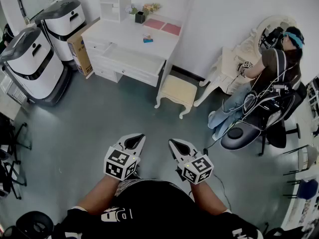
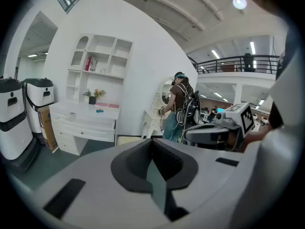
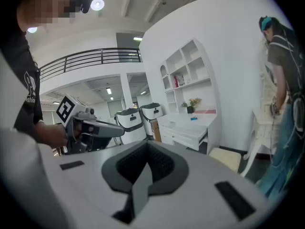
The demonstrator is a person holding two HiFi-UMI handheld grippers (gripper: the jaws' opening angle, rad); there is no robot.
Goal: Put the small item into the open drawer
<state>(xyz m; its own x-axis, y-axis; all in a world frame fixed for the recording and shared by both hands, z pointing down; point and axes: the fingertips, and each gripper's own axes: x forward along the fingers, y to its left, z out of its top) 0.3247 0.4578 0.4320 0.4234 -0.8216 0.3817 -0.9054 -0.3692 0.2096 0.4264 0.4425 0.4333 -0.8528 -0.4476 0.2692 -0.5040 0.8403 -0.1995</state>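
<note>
Stood well back from white desk point(image 1: 167, 43); held left gripper point(image 1: 135, 141) and right gripper point(image 1: 178, 146) closed, empty; spotted small blue item point(image 1: 147, 40) on desktop, behind open drawer point(image 1: 130, 59); probably needed to walk close, then part one gripper's jaws before reaching.

A small blue item point(image 1: 147, 40) lies on the desk point(image 1: 122, 33) behind the open drawer point(image 1: 130, 59).

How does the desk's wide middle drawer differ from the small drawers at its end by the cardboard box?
The middle drawer is pulled out with its inside showing; the small drawers are pushed in flush. The middle drawer is wide and shallow; the small drawers are narrow and stacked one above another. Both are white and part of the same desk.
</note>
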